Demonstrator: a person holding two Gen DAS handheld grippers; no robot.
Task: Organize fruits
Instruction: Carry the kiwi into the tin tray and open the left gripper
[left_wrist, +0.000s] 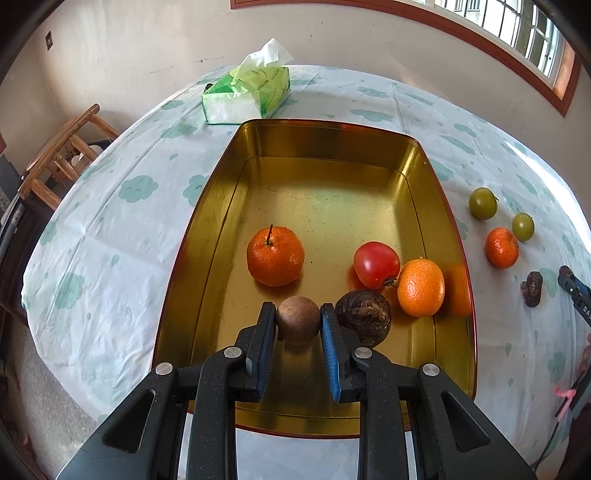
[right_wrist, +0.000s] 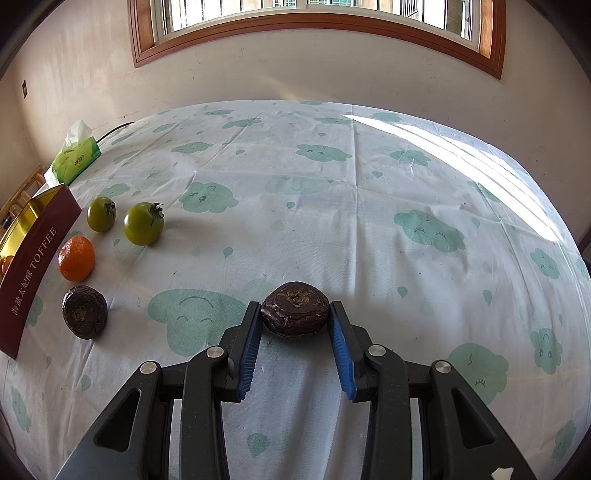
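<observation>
The left tongs were clenched on a small round brown fruit, held over the near end of the gold tin, presumably so it could join the fruit already gathered there: a stemmed orange, a red tomato, a second orange and a dark water chestnut just beside the right pad. The right tongs gripped another dark chestnut, which seemed to sit on or just above the worktop, likely next for the tin. Only the left wrist view showed the tin's contents; the right wrist view showed its maroon outer wall lettered TOFFEE and, closer, the fruit left outside: two green tomatoes, a small orange and one more chestnut
</observation>
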